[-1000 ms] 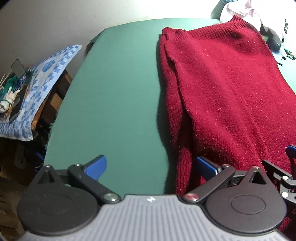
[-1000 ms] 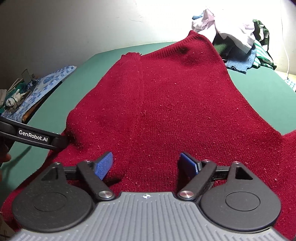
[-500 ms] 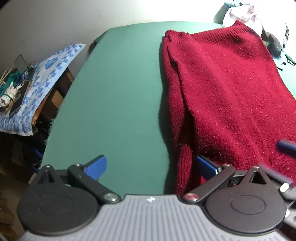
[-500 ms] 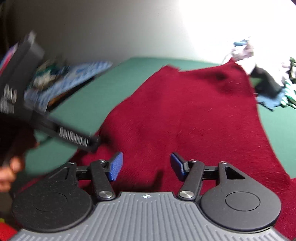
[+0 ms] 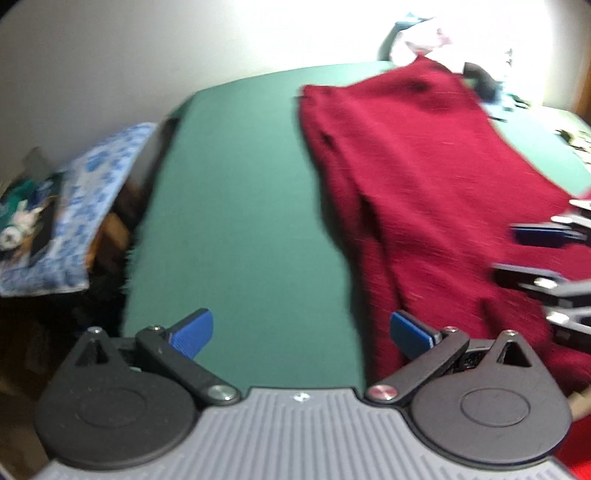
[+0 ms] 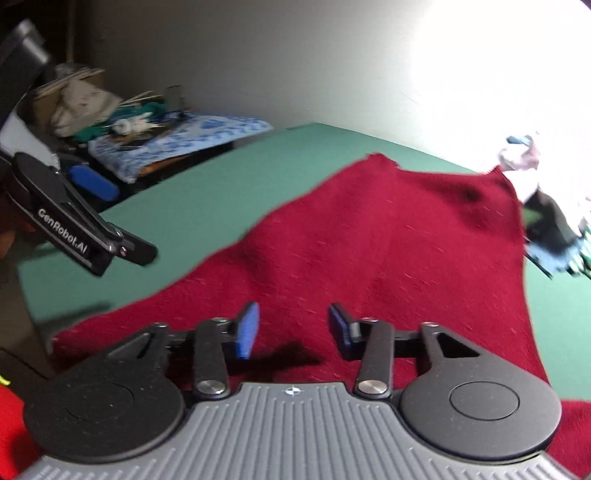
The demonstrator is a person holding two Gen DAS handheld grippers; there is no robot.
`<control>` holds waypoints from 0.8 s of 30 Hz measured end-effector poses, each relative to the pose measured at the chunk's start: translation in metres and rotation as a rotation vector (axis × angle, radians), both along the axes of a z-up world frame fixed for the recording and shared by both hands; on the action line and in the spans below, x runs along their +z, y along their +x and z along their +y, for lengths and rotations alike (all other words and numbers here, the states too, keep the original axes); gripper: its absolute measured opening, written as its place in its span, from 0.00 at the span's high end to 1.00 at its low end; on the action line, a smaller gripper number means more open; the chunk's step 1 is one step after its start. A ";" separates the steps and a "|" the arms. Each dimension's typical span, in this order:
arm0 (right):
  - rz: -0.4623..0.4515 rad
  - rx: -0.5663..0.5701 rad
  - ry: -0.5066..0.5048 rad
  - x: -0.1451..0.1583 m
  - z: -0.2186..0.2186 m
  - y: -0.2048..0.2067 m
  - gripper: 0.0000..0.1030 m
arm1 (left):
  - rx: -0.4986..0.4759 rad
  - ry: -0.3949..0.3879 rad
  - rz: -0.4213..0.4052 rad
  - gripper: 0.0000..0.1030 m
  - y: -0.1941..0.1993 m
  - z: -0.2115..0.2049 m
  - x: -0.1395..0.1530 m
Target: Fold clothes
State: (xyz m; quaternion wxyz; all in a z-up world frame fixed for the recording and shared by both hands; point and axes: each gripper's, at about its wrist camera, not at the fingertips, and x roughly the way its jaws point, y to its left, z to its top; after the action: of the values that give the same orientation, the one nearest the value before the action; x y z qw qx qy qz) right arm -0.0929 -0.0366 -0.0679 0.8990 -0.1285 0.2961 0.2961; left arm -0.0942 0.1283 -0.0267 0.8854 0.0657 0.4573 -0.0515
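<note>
Motion blur softens both views, and glare at the back of the table whites out most of a heap of clothes (image 5: 443, 35), leaving only pale and dark scraps readable. My left gripper (image 5: 301, 330) hangs with jaws spread wide over the bare green table (image 5: 236, 221), holding nothing; its right finger sits at the edge of the red sweater (image 5: 424, 155), which lies flat across the table's right half. My right gripper (image 6: 293, 328) hovers with jaws apart and empty above the sweater's near hem. Only the right wrist view shows the left tool's side, printed "GenRobot.AI" (image 6: 62, 232). A blue-patterned cloth (image 6: 184, 140) covers clutter beside the table, its contents indistinct.
</note>
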 end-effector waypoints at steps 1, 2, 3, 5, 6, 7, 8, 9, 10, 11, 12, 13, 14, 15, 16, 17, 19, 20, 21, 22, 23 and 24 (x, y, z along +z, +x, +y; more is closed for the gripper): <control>-0.002 0.016 0.001 0.002 0.002 0.000 0.59 | -0.032 -0.023 0.012 0.01 -0.005 0.000 0.002; -0.003 0.032 0.002 0.003 0.004 0.000 0.59 | -0.062 -0.044 0.026 0.02 -0.011 0.000 0.003; 0.001 0.046 0.009 0.005 0.005 0.000 0.59 | -0.092 -0.066 0.042 0.02 -0.017 -0.001 0.004; 0.024 0.059 0.034 0.007 0.006 0.001 0.59 | -0.136 -0.097 0.066 0.02 -0.028 -0.002 0.004; 0.039 0.061 0.044 0.007 0.007 0.002 0.59 | -0.155 -0.110 0.077 0.02 -0.034 -0.002 0.003; 0.057 0.061 0.054 0.007 0.009 0.005 0.59 | -0.168 -0.123 0.089 0.02 -0.038 -0.004 0.002; 0.076 0.062 0.063 0.006 0.011 0.007 0.59 | -0.175 -0.136 0.101 0.02 -0.041 -0.006 0.000; 0.095 0.063 0.066 0.004 0.014 0.008 0.59 | -0.178 -0.153 0.114 0.05 -0.043 -0.008 -0.002; 0.109 0.061 0.058 0.001 0.018 0.010 0.59 | -0.180 -0.175 0.130 0.14 -0.043 -0.011 -0.005; 0.118 0.055 0.041 -0.002 0.022 0.012 0.60 | -0.184 -0.193 0.146 0.20 -0.042 -0.015 -0.008; 0.129 0.049 0.032 -0.005 0.025 0.013 0.63 | -0.190 -0.195 0.164 0.33 -0.042 -0.020 -0.012; 0.142 0.045 0.034 -0.008 0.026 0.014 0.68 | -0.198 -0.186 0.185 0.43 -0.042 -0.026 -0.017; 0.152 0.038 0.040 -0.010 0.027 0.015 0.68 | -0.206 -0.177 0.206 0.48 -0.041 -0.032 -0.022; 0.159 0.028 0.049 -0.012 0.028 0.017 0.68 | -0.216 -0.167 0.225 0.54 -0.042 -0.037 -0.027; 0.164 0.020 0.056 -0.013 0.029 0.020 0.68 | -0.229 -0.159 0.233 0.56 -0.045 -0.039 -0.029; 0.170 0.016 0.057 -0.013 0.030 0.022 0.68 | -0.242 -0.155 0.232 0.56 -0.051 -0.041 -0.030; 0.181 0.015 0.050 -0.011 0.033 0.024 0.68 | -0.274 -0.148 0.236 0.60 -0.056 -0.043 -0.029; 0.181 0.016 0.070 -0.007 0.032 0.027 0.68 | -0.287 -0.147 0.240 0.62 -0.057 -0.043 -0.029; 0.177 0.015 0.104 -0.002 0.030 0.030 0.68 | -0.291 -0.152 0.246 0.63 -0.057 -0.042 -0.029; 0.173 0.012 0.132 0.003 0.029 0.034 0.68 | -0.293 -0.157 0.253 0.63 -0.056 -0.041 -0.029; 0.171 0.005 0.142 0.006 0.030 0.040 0.68 | -0.294 -0.161 0.258 0.63 -0.057 -0.040 -0.029; 0.167 -0.001 0.132 0.006 0.033 0.047 0.68 | -0.294 -0.165 0.262 0.63 -0.058 -0.039 -0.029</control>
State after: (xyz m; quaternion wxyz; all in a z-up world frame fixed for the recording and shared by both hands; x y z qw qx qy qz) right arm -0.0458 -0.0031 -0.0623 0.8779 -0.0439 0.3497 0.3241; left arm -0.1519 0.0888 -0.0561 0.8038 0.0518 0.5480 -0.2256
